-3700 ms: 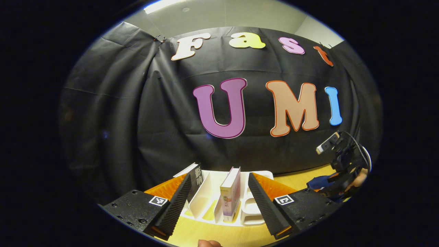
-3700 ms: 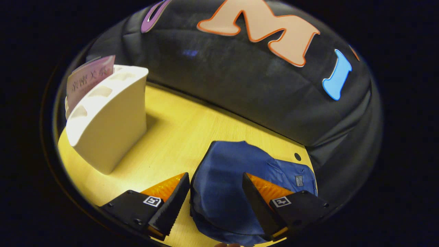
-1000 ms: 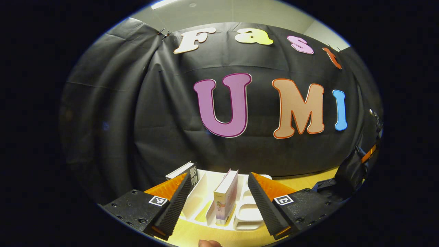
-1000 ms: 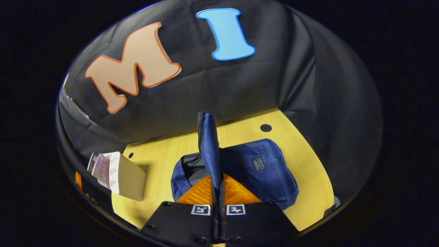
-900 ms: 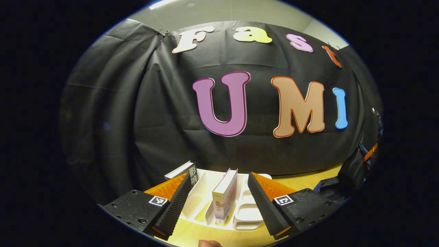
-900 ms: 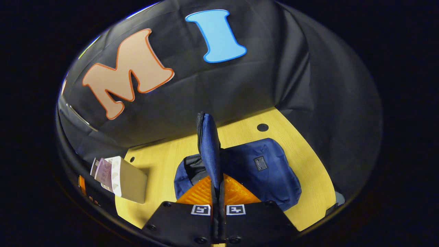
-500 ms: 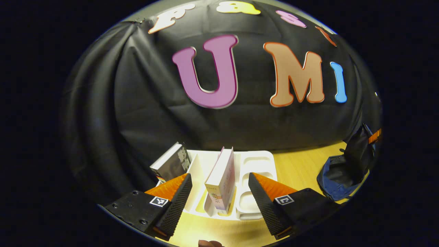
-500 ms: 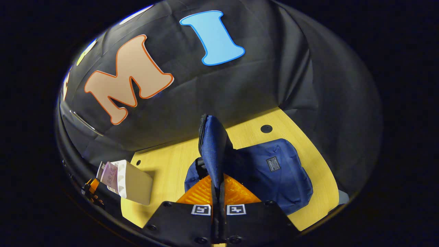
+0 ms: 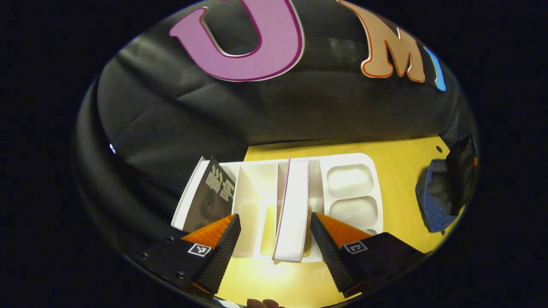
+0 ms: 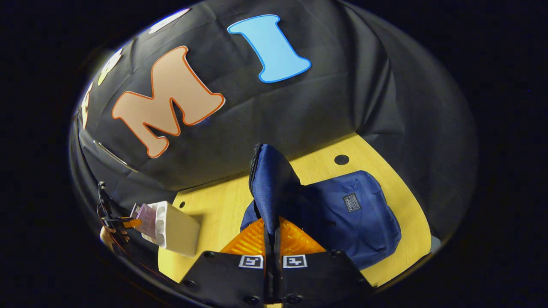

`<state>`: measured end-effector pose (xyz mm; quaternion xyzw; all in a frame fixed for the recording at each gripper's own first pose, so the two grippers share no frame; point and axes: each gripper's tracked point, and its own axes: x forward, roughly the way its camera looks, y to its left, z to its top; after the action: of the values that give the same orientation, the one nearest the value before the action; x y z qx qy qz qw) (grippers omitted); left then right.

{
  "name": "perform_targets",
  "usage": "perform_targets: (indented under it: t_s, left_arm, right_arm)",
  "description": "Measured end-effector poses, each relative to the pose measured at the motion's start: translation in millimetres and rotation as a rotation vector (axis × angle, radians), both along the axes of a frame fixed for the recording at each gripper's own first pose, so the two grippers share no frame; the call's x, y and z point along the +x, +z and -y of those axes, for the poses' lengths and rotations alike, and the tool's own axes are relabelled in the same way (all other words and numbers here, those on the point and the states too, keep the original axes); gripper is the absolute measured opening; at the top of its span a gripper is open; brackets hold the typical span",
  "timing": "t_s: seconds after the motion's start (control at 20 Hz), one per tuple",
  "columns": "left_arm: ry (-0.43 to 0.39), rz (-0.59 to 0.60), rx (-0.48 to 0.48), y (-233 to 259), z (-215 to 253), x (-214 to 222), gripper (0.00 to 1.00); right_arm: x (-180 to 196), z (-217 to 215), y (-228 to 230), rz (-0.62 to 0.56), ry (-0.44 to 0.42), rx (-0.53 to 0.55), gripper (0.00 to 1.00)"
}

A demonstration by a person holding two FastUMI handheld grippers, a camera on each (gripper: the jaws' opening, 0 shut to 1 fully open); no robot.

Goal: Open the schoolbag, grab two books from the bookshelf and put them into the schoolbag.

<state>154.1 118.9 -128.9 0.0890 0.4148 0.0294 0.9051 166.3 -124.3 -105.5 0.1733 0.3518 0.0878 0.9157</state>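
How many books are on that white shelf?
2. A dark book leans in the shelf's left end slot; a pale book stands in a middle slot, between the open left gripper's fingers.

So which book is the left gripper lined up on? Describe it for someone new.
On the wooden table stands a white bookshelf. The book stands upright in its middle slot, pale page edges facing up, between the left gripper fingers. The other book is dark and leans at the shelf's end.

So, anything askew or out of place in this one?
Only the dark book: it leans sideways at the far-left end of the white bookshelf, while the pale book stands upright between the left gripper's open jaws. The right gripper pinches the blue schoolbag's flap upright, as intended.
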Motion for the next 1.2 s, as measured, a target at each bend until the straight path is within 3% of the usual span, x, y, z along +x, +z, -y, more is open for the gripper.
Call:
perform_targets:
  t_s: [0.1, 0.15, 0.3, 0.35, 0.4, 0.45, 0.5, 0.55, 0.6, 0.65, 0.7, 0.8, 0.85, 1.2]
  left_arm:
    - [-0.042, -0.096, -0.03, -12.2, 11.8, 2.6, 0.95]
    - [-0.055, -0.151, -0.032, -18.8, 12.4, 1.4, 1.0]
    - [-0.079, -0.231, -0.016, -28.3, 12.4, 9.0, 0.86]
    - [-0.07, -0.253, -0.008, -28.3, 11.0, 9.7, 0.99]
    - [-0.08, -0.265, -0.004, -27.8, 11.0, 12.2, 0.92]
    - [-0.085, -0.277, 0.007, -29.3, 9.6, 15.4, 0.99]
    - [-0.087, -0.298, 0.019, -30.8, 6.7, 15.2, 0.92]
    - [-0.087, -0.316, 0.027, -32.1, 5.1, 15.5, 0.99]
    - [-0.085, -0.334, 0.03, -35.2, 4.0, 14.5, 0.92]
    - [-0.093, -0.343, 0.016, -36.6, 8.4, 16.5, 0.99]
    - [-0.094, -0.358, 0.002, -38.7, 11.4, 15.7, 0.92]
    - [-0.1, -0.39, 0.001, -41.4, 12.8, 14.9, 0.9]
    - [-0.098, -0.396, 0.011, -42.3, 10.6, 16.2, 0.94]
    - [-0.126, -0.545, -0.005, -45.5, 18.1, 2.5, 0.48]
  right_arm:
    - [0.0, 0.0, 0.3, 0.002, 0.001, 0.0, 0.03]
    - [-1.3, -0.2, 0.4, 0.004, 0.002, 0.0, 0.02]
    - [-3.1, 1.4, 1.7, 0.008, 0.002, 0.004, 0.03]
    - [-4.8, 2.0, 2.6, 0.009, -0.001, 0.007, 0.03]
    - [-5.4, 3.0, 4.2, 0.011, -0.005, 0.01, 0.03]
    - [-7.5, 3.3, 4.4, 0.011, -0.008, 0.015, 0.03]
    - [-6.8, 4.1, 3.8, 0.012, -0.01, 0.018, 0.02]
    - [-7.3, 3.9, 3.5, 0.013, -0.011, 0.02, 0.02]
    - [-6.9, 4.0, 4.4, 0.013, -0.01, 0.02, 0.02]
    - [-8.1, 3.7, 3.8, 0.016, -0.009, 0.019, 0.02]
    - [-9.5, 2.6, 3.0, 0.016, -0.008, 0.02, 0.02]
    - [-9.7, 2.5, 3.7, 0.016, -0.01, 0.024, 0.02]
    - [-10.0, 3.5, 4.1, 0.018, -0.011, 0.025, 0.02]
    - [-11.0, 5.4, 3.8, 0.023, -0.02, 0.037, 0.03]
